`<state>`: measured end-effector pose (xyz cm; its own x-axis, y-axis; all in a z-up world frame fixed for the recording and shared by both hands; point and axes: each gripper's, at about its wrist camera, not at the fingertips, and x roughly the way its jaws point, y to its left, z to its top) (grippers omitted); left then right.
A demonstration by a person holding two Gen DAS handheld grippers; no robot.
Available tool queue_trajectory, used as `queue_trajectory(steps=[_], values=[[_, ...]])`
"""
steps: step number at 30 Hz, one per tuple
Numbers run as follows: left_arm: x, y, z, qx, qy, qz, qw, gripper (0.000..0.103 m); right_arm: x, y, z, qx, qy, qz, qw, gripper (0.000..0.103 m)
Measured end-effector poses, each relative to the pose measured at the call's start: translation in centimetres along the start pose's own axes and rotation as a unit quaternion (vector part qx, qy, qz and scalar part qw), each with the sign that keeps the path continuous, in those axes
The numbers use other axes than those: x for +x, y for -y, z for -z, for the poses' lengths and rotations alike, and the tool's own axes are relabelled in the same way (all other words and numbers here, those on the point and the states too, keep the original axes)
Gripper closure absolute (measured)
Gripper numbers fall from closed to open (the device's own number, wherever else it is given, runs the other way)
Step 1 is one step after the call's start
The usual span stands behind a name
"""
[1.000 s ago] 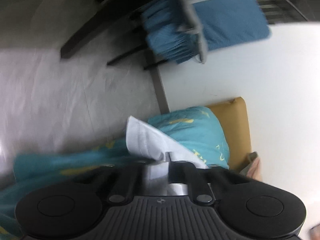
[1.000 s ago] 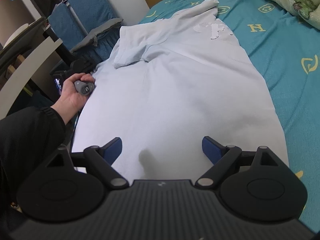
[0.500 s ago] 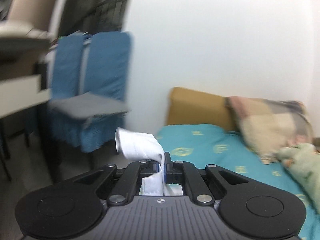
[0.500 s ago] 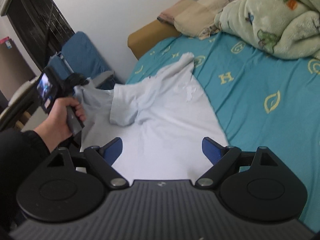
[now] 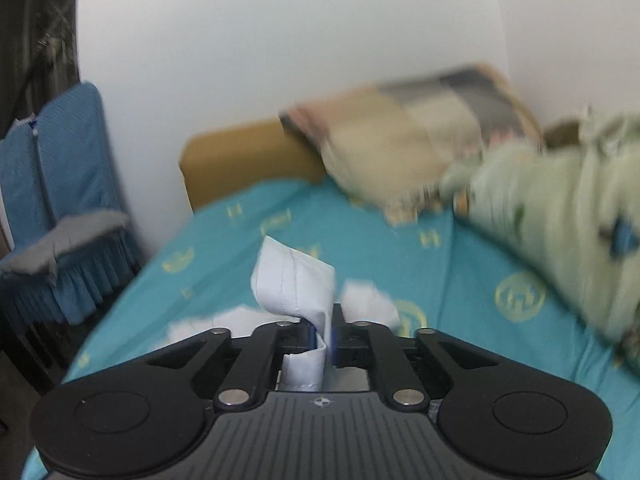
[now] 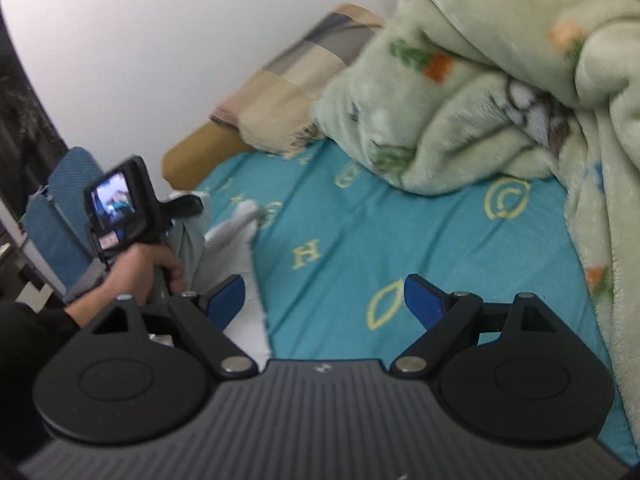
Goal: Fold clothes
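Shirt [image 5: 294, 286], pale blue, stands pinched by a hemmed edge in the left gripper [image 5: 323, 334], jaws clenched on the cloth and raised over the teal bedsheet [image 5: 460, 280], apparently to carry that side across for a fold. The right gripper [image 6: 324, 298] hovers with jaws spread wide and nothing between them, likely free to take another edge. Beyond it the person's left hand [image 6: 144, 266] grips the other tool beside the trailing garment. Farther back lie a green blanket [image 6: 480, 92] and checked pillow [image 6: 296, 80] against the wall.
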<state>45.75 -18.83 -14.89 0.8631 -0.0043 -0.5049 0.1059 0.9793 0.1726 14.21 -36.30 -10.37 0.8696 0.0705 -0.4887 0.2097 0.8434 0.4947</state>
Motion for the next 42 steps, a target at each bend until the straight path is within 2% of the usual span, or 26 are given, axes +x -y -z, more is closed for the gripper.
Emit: queue_trajectory(steps=[1, 2, 3, 5, 6, 11, 15, 22, 30, 33, 35, 37, 40, 42], values=[[0.9, 0.5, 0.4, 0.0, -0.015, 0.006, 0.9999, 0.062, 0.5, 0.3, 0.0, 0.003, -0.004, 0.002, 1.0, 0.015], [1.4, 0.5, 0.8, -0.003, -0.027, 0.01, 0.9996, 0.044, 1.0, 0.4, 0.1, 0.002, -0.008, 0.002, 1.0, 0.015], [1.7, 0.5, 1.0, -0.007, -0.032, 0.012, 0.9994, 0.035, 1.5, 0.4, 0.3, 0.001, -0.011, 0.003, 1.0, 0.015], [2.0, -0.1, 1.1, -0.006, -0.029, 0.018, 0.9994, 0.023, 2.5, 0.5, 0.5, 0.0, -0.018, 0.004, 1.0, 0.015], [1.0, -0.6, 1.1, -0.011, -0.028, 0.025, 0.9992, 0.021, 3.0, 0.5, 0.6, -0.002, -0.021, 0.003, 1.0, 0.015], [-5.8, -3.5, 1.2, -0.045, -0.026, 0.067, 0.9964, 0.021, 4.0, -2.0, 1.7, -0.045, -0.029, -0.016, 0.998, 0.015], [-14.3, -5.9, 2.0, -0.058, -0.026, 0.085, 0.9944, 0.02, 3.7, -3.7, 2.5, -0.076, -0.024, -0.033, 0.996, 0.015], [-27.8, -9.9, 7.9, -0.072, -0.03, 0.097, 0.9923, 0.015, 1.7, -5.9, 3.6, -0.109, -0.001, -0.053, 0.993, 0.015], [-43.1, -14.6, 14.7, -0.087, -0.034, 0.11, 0.9896, 0.01, -1.9, -8.9, 6.2, -0.135, -0.016, -0.067, 0.988, 0.015], [-43.9, -16.6, 15.1, -0.101, -0.042, 0.106, 0.9883, 0.01, -2.7, -10.0, 7.4, -0.132, -0.023, -0.074, 0.988, 0.015], [-44.2, -18.2, 14.9, -0.119, -0.044, 0.098, 0.9871, 0.01, -2.5, -10.2, 8.1, -0.113, -0.043, -0.08, 0.99, 0.015], [-44.5, -19.9, 14.7, -0.132, -0.04, 0.105, 0.985, 0.01, -2.2, -10.9, 9.1, -0.133, -0.064, -0.078, 0.986, 0.015], [-44.7, -21.9, 14.5, -0.104, -0.04, 0.105, 0.9883, 0.009, -2.1, -12.5, 11.1, -0.19, -0.102, -0.089, 0.972, 0.027], [-44.4, -23.3, 14.5, -0.11, -0.041, 0.094, 0.9887, 0.009, -2.2, -13.8, 12.7, -0.208, -0.141, -0.123, 0.96, 0.027]])
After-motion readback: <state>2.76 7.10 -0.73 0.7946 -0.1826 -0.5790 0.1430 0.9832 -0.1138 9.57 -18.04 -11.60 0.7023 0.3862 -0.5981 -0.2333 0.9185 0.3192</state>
